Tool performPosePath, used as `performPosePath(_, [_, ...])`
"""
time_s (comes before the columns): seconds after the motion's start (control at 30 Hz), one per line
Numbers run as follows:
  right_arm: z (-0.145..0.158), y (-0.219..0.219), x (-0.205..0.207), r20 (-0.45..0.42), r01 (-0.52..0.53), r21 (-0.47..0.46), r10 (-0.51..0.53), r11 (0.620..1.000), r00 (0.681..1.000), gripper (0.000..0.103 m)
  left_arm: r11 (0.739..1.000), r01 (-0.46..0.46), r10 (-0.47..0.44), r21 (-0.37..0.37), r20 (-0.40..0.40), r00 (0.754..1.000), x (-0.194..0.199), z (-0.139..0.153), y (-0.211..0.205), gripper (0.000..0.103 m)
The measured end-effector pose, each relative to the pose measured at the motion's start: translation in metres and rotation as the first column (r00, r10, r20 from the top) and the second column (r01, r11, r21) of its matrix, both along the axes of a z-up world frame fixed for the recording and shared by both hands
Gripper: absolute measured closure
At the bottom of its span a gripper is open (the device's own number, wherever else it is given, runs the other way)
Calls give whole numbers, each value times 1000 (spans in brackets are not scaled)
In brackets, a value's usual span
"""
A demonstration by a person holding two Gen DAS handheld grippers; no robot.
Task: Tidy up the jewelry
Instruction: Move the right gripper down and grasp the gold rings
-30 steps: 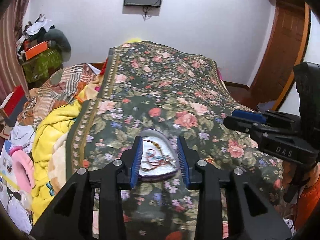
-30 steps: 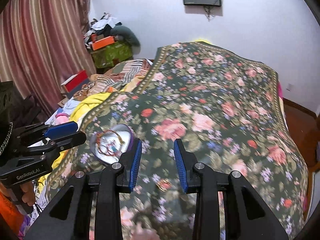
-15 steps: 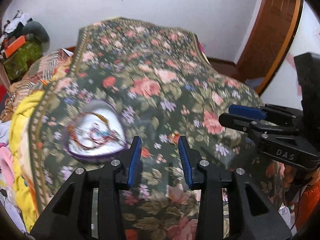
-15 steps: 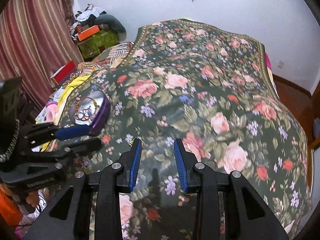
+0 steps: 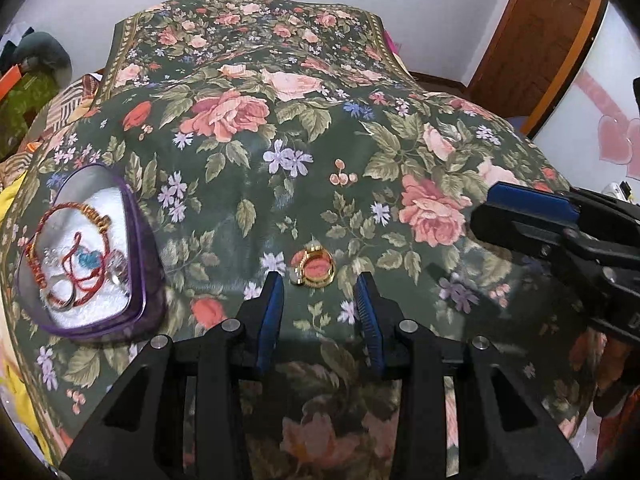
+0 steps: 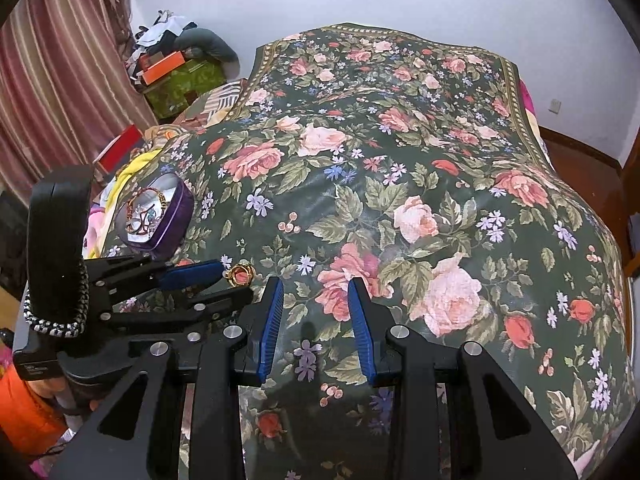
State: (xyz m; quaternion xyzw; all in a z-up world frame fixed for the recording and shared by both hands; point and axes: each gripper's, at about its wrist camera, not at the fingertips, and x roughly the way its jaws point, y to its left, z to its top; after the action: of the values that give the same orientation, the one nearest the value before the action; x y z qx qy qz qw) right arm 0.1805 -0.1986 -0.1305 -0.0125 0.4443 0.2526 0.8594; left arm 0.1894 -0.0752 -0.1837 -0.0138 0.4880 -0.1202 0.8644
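**Closing in on the loose ring**

Looking through the left wrist view: the purple jewelry box [image 5: 94, 254] at nine o'clock already holds bracelets; the gold ring [image 5: 314, 267] lies loose on the bed [image 5: 360, 152], just ahead of the left hand-held gripper [image 5: 319, 290], jaws parted, empty.

Right wrist view: the right hand-held gripper [image 6: 315, 294] hangs parted too, touching nothing, ring at ten o'clock.

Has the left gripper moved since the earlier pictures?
Yes. The left gripper has come down and shifted right, away from the purple jewelry box, and now points at the gold ring on the floral bedspread.
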Motion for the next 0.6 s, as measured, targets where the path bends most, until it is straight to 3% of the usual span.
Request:
performPosePath(0.07, [-1, 1, 1, -2, -3, 3, 3, 1000, 1000, 73, 1000, 0, 0, 10, 11, 1000, 2, -1, -2, 68])
performPosePath(0.13, [-3, 3, 2, -5, -7, 4, 7, 1000, 1000, 73, 999, 4, -5, 36, 20, 1000, 2, -3, -5, 79])
performPosePath(0.3, [-6, 8, 3, -14, -14, -5, 14, 1000, 1000, 73, 1000, 12, -13, 22, 21, 1000, 0, -2, -3, 80])
performPosePath(0.33, [-6, 10, 3, -17, -18, -8, 18, 1000, 1000, 73, 1000, 11, -11, 18, 22, 1000, 0, -1, -3, 95])
performPosePath(0.6, [-16, 35, 6, -48, -65, -51, 63, 997, 997, 73, 1000, -15, 16, -13, 52, 999, -12, 12, 18, 95])
